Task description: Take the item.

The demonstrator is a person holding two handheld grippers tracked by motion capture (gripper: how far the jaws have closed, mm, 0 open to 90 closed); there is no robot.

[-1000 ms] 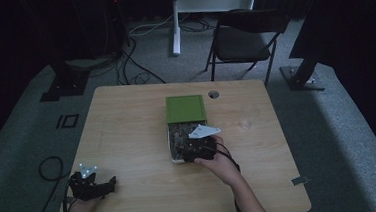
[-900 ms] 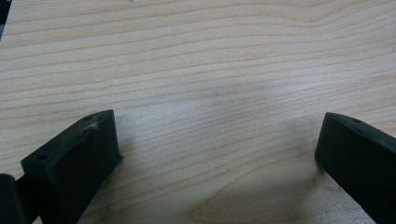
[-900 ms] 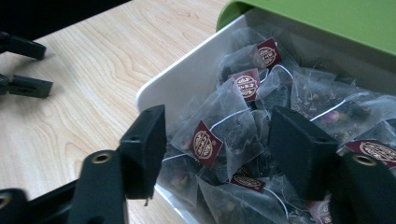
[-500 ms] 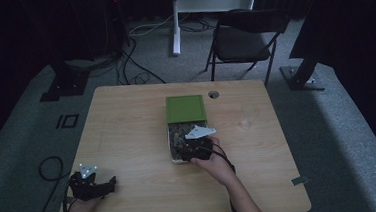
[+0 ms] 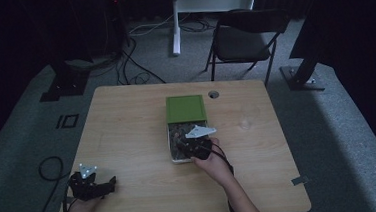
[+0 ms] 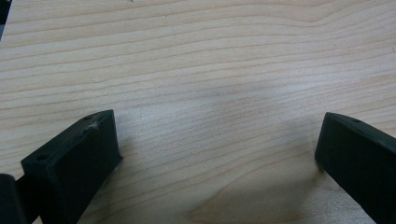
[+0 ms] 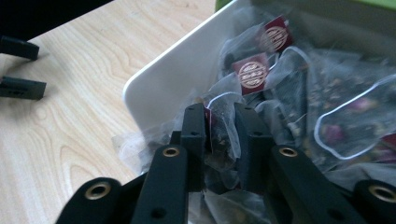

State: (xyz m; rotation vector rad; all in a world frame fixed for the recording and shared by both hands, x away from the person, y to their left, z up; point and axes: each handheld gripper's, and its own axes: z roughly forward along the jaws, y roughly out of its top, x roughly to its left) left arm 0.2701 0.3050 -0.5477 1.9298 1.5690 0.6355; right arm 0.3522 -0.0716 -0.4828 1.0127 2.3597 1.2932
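A white box (image 5: 170, 148) with its green lid (image 5: 185, 108) slid back sits mid-table, full of clear tea bags (image 7: 327, 112) with dark red tags (image 7: 252, 72). My right gripper (image 5: 188, 145) reaches into the box's near end. In the right gripper view its jaws (image 7: 219, 126) are shut on one tea bag (image 7: 223, 137) near the white rim (image 7: 159, 88). My left gripper (image 5: 106, 185) rests at the table's near left corner, open with bare wood between its jaws (image 6: 219, 140). It also appears far off in the right gripper view as the left gripper (image 7: 25, 67).
The wooden table (image 5: 127, 125) has a cable hole (image 5: 213, 94) behind the lid. A folding chair (image 5: 244, 37) and a white stand leg (image 5: 175, 21) sit beyond the far edge. Cables (image 5: 47, 171) lie on the floor at left.
My right gripper has shifted slightly left inside the box. The left gripper has stayed put.
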